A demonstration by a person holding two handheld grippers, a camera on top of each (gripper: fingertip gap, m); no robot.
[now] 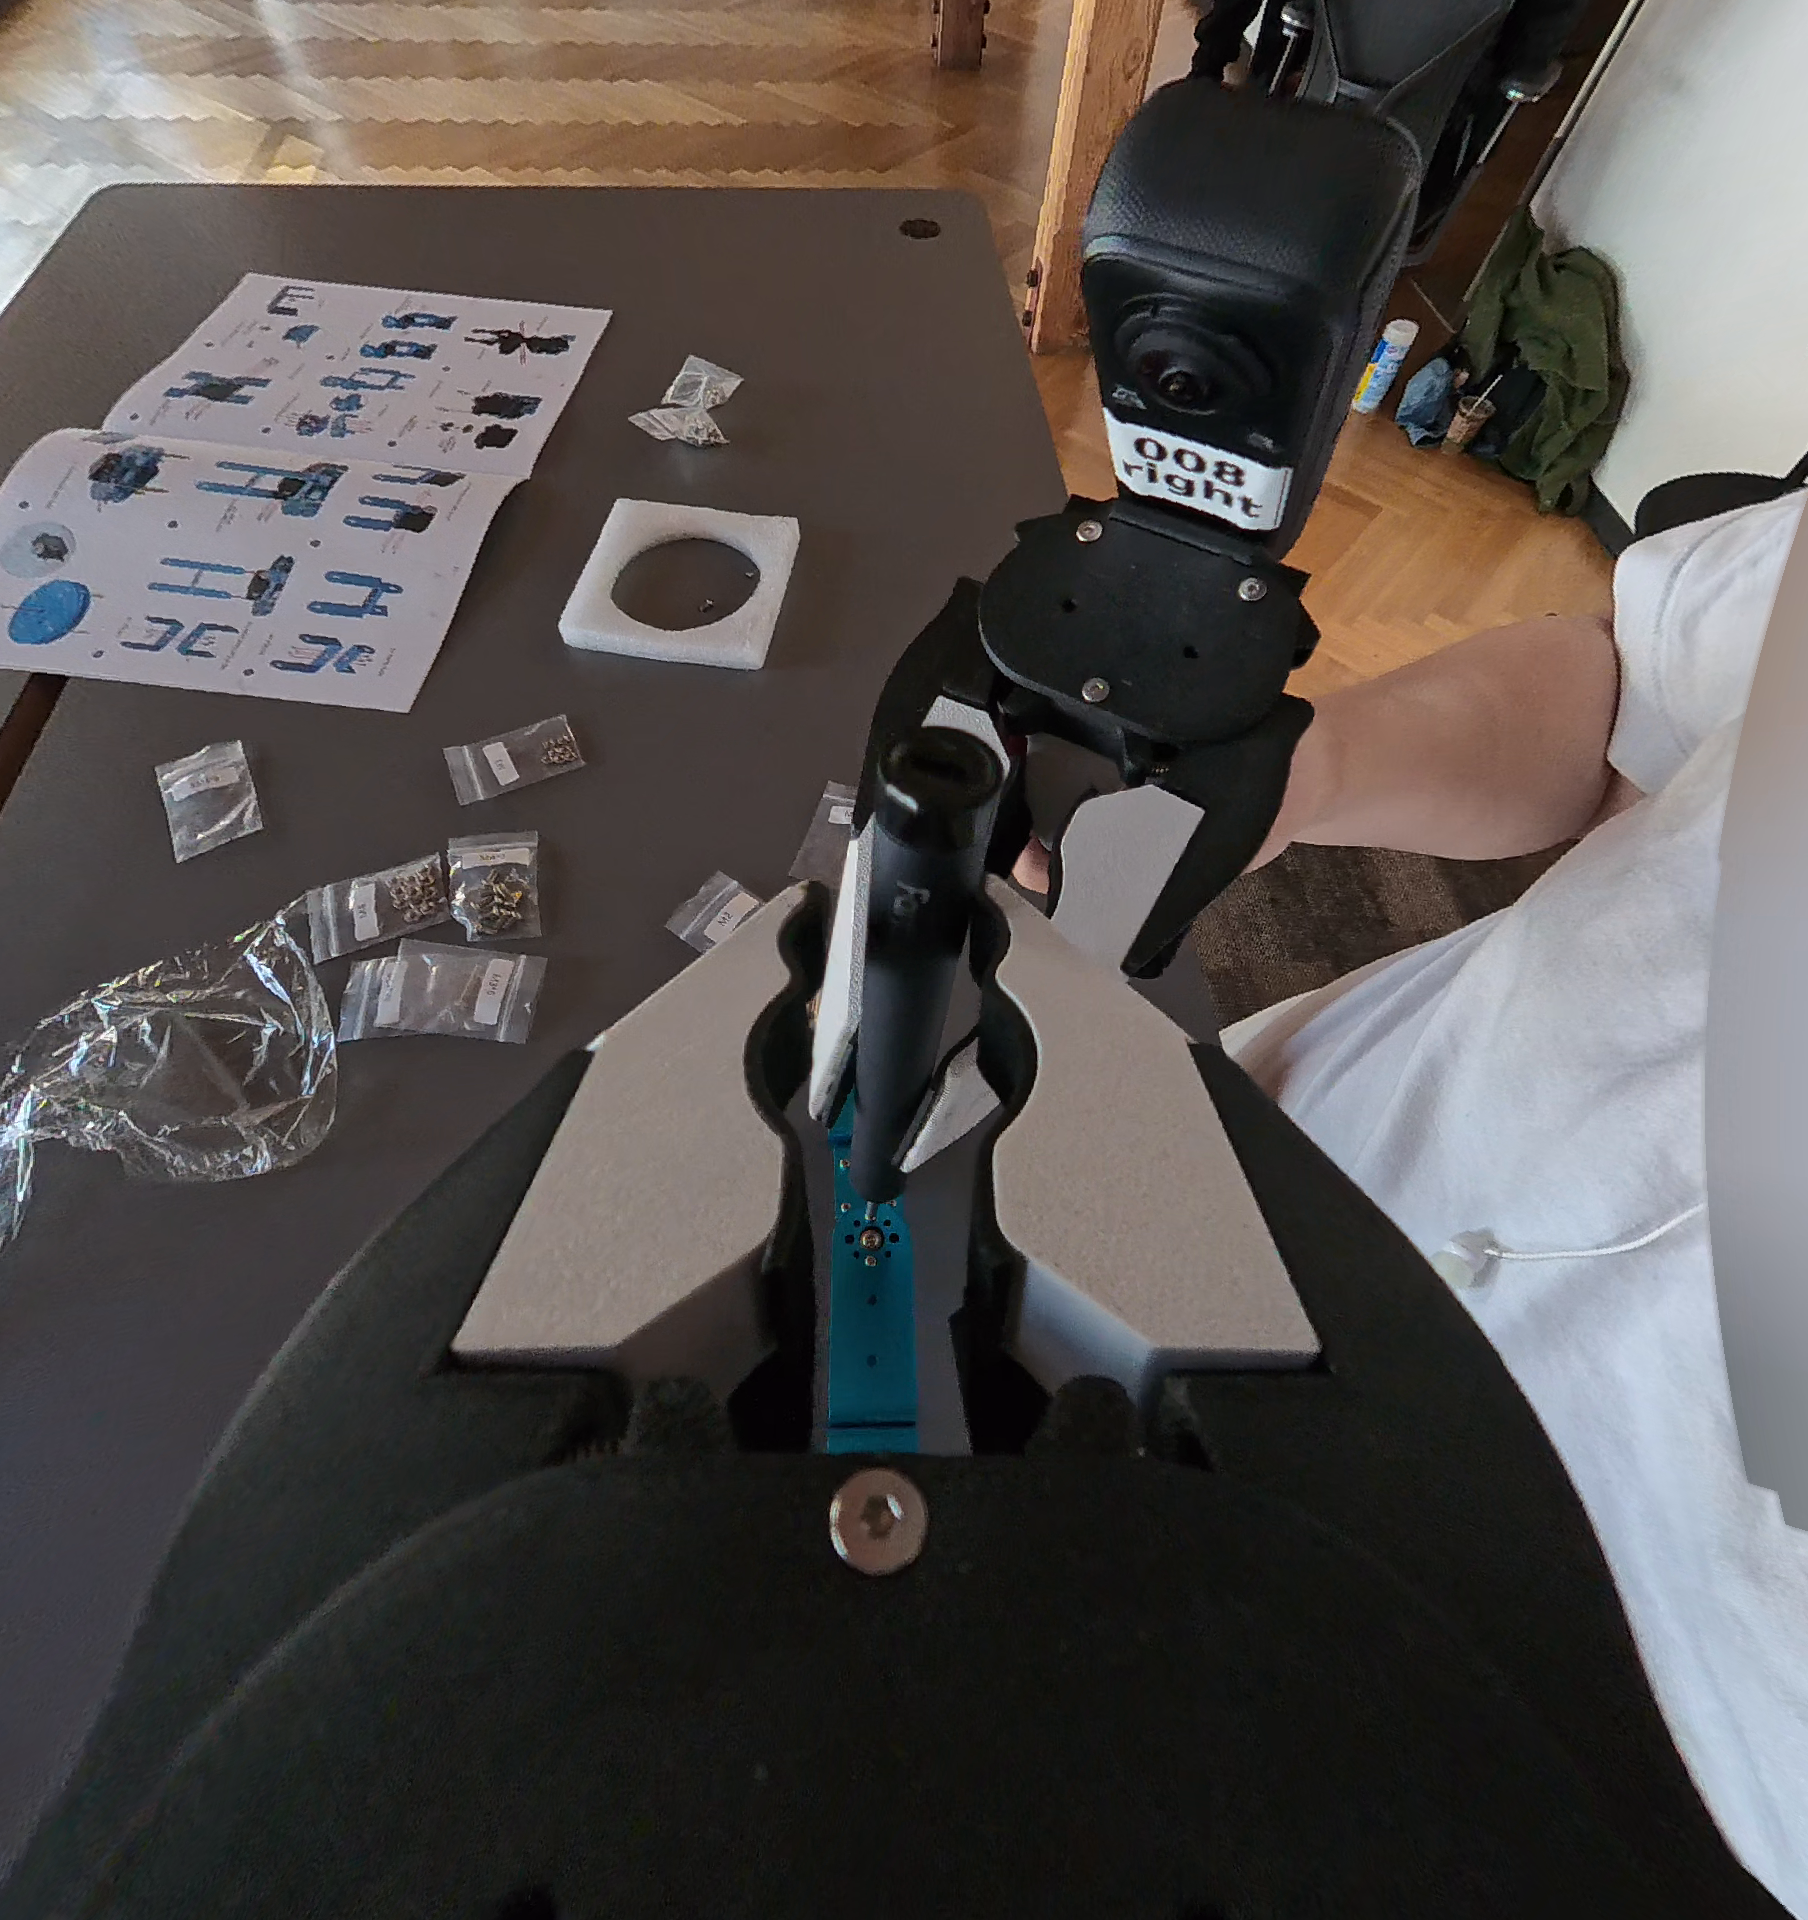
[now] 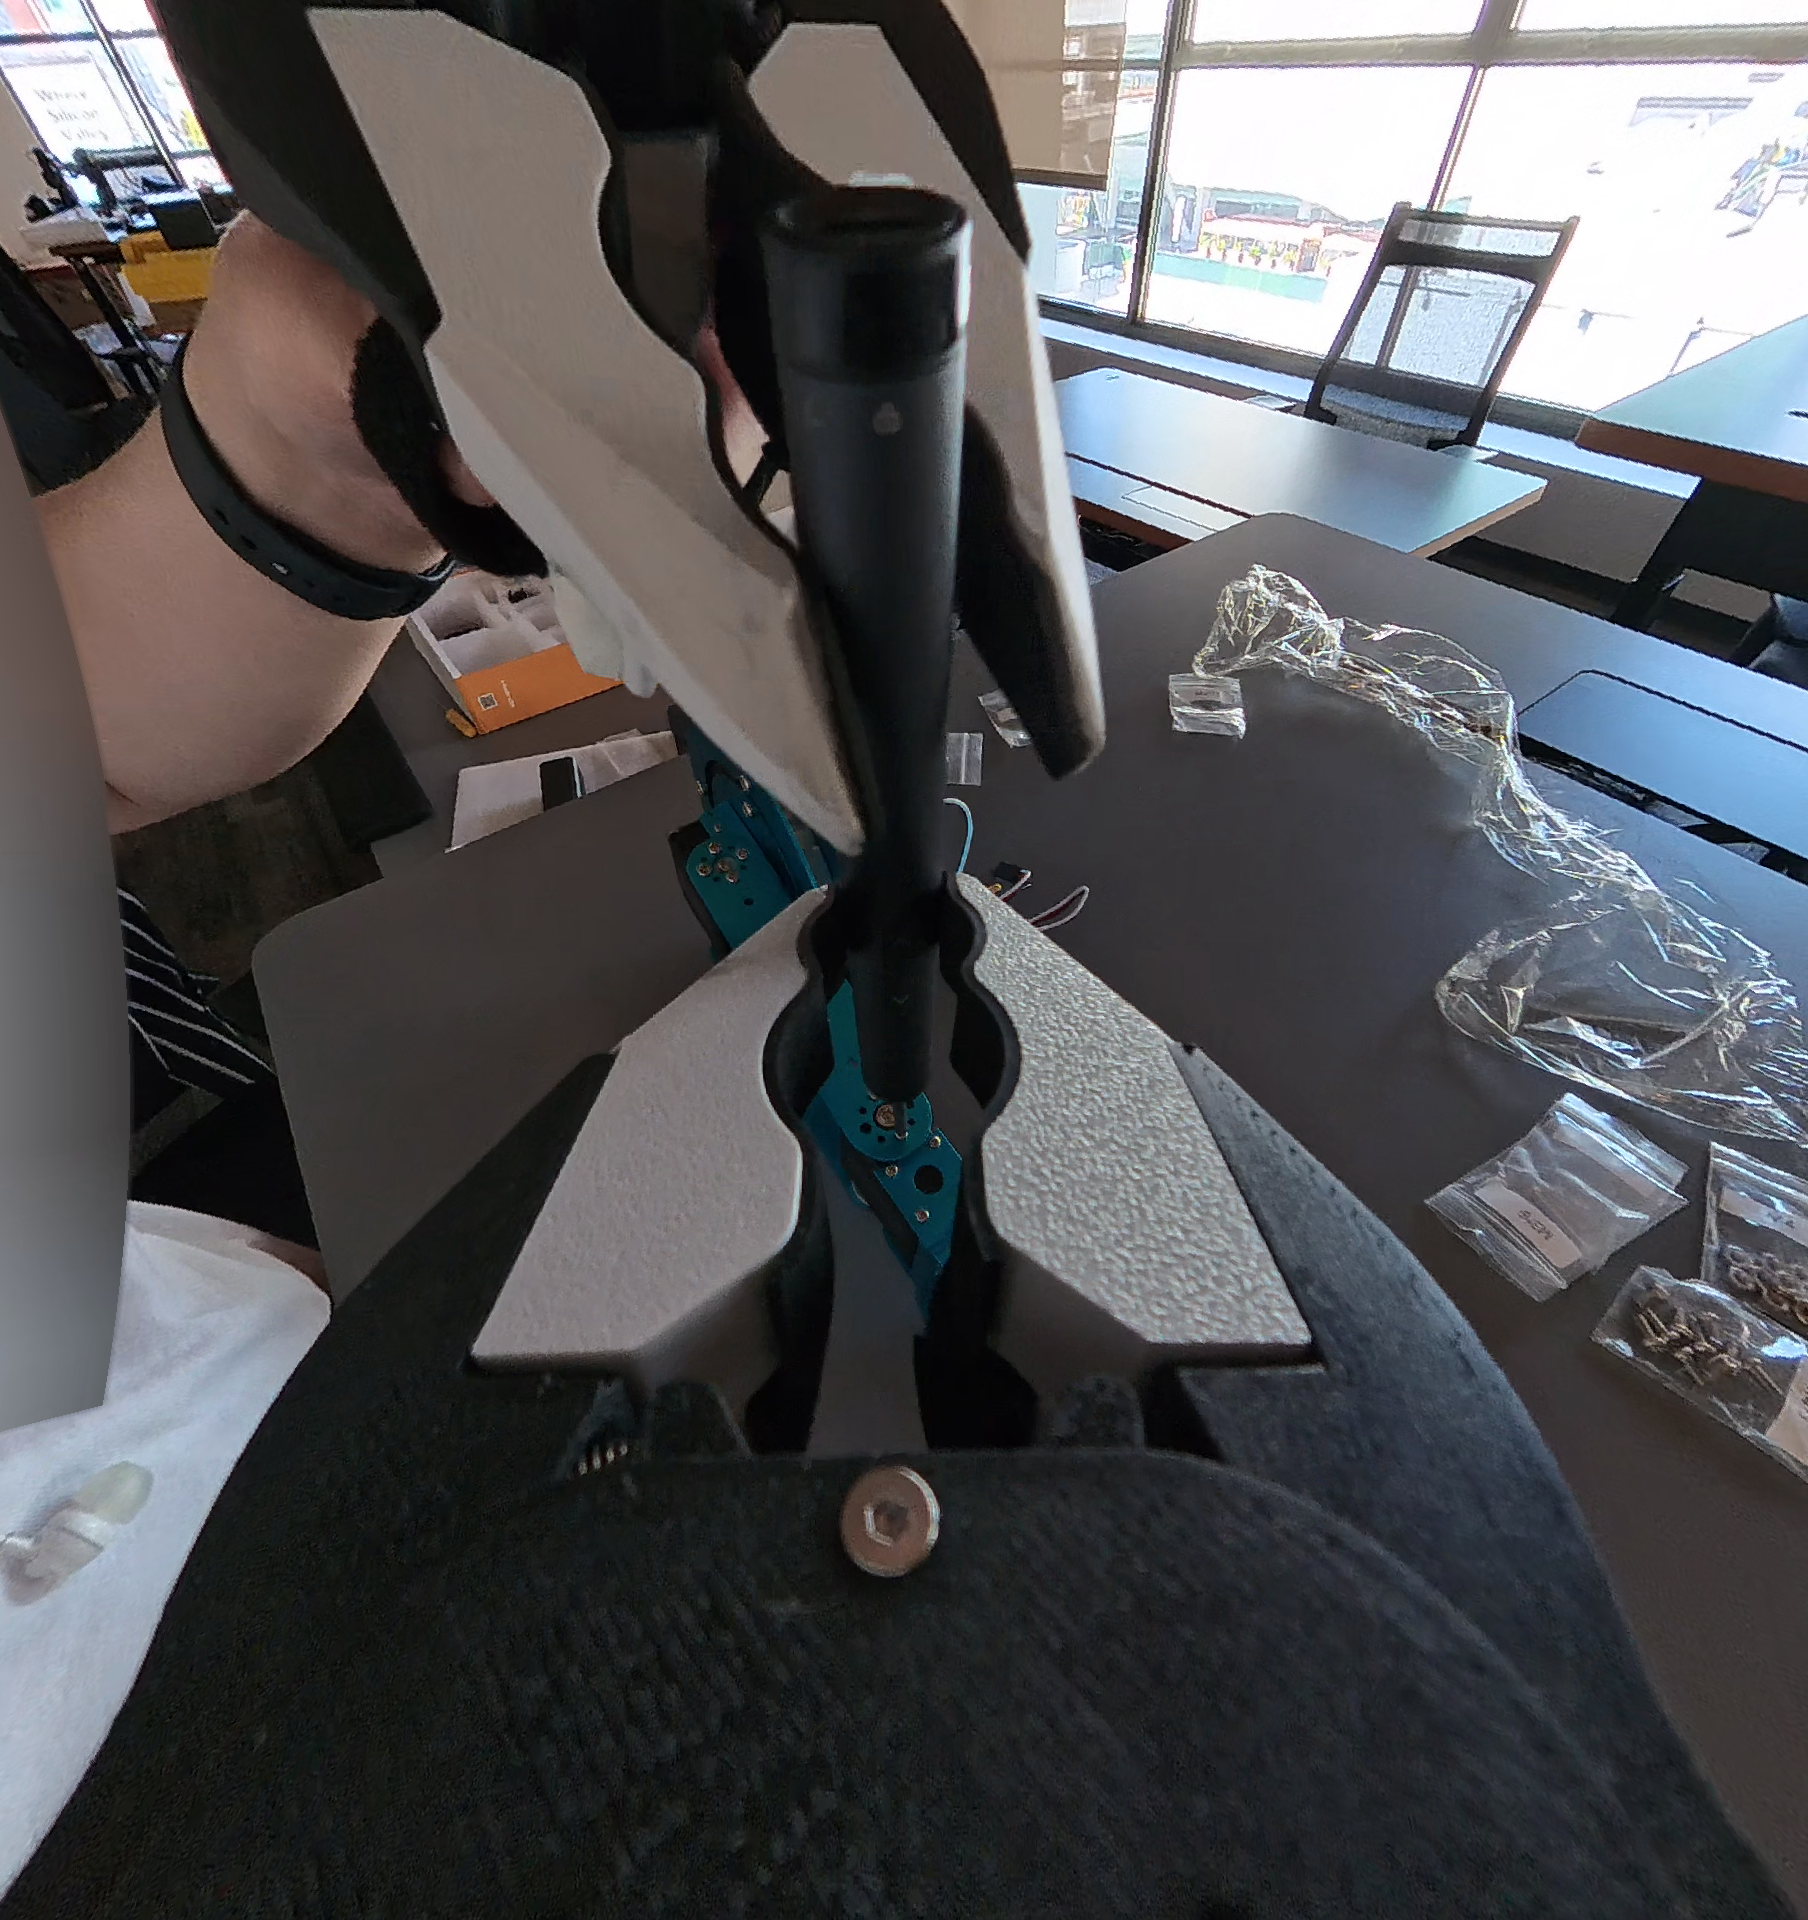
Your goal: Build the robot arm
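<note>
**Driver tip on the teal bracket, both claws crowding it**

The black screwdriver (image 1: pixel 905 966) stands nearly upright, its tip set on a small screw (image 2: pixel 887 1114) in the teal bracket (image 1: pixel 869 1340). The bracket lies low in the gap between my fingers, over the near edge of the dark table (image 1: pixel 671 260).

My right gripper (image 2: pixel 895 935) is closed to a narrow slot, its notched tips clamped on the lower barrel. My left gripper (image 1: pixel 895 935) straddles the same barrel higher up, its fingers partway apart. I cannot tell whether it presses on the barrel or only flanks it. From either wrist, the other claw's pale pads block much of the bracket.

Farther out on the table:
- an open instruction booklet (image 1: pixel 256 488)
- a white foam square (image 1: pixel 593 623) with a round cut-out
- small zip bags of screws (image 1: pixel 495 888)
- crumpled clear film (image 1: pixel 152 1070)

A bare forearm (image 1: pixel 1451 727) reaches in behind the right claw.
</note>
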